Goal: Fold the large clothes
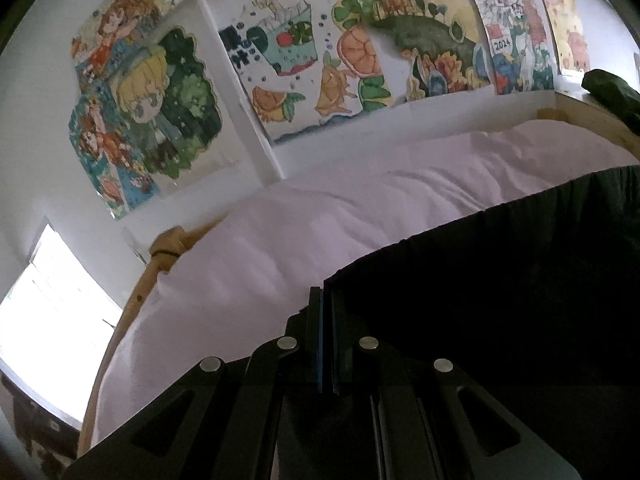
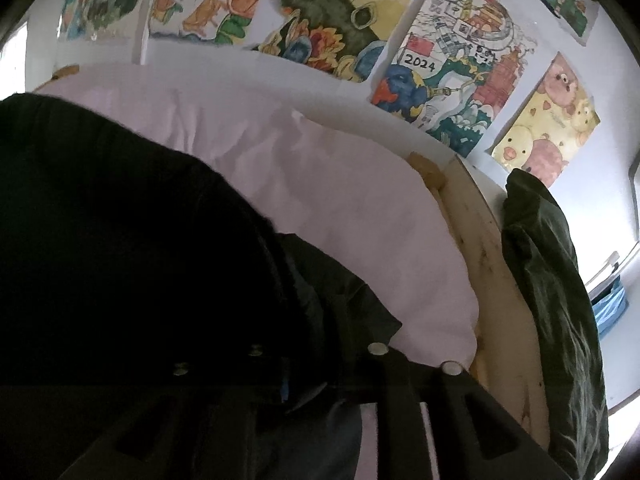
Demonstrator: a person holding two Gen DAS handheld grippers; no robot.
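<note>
A: Nearest?
B: Left gripper (image 1: 329, 312), jaws clenched on the corner of the black garment (image 1: 500, 280). Right gripper (image 2: 320, 344) buried under the same cloth (jaw state: cannot tell).

A: Surface?
B: Garment spread over a pale pink bedsheet (image 1: 320, 208), sheet bare beyond its hem. Wooden bed frame (image 2: 492, 248) along the edge, a dark green cloth (image 2: 552, 280) draped on it.

A: Beyond?
B: White wall, children's drawings (image 1: 304, 64) taped up; bright window (image 1: 52, 320) at left.
</note>
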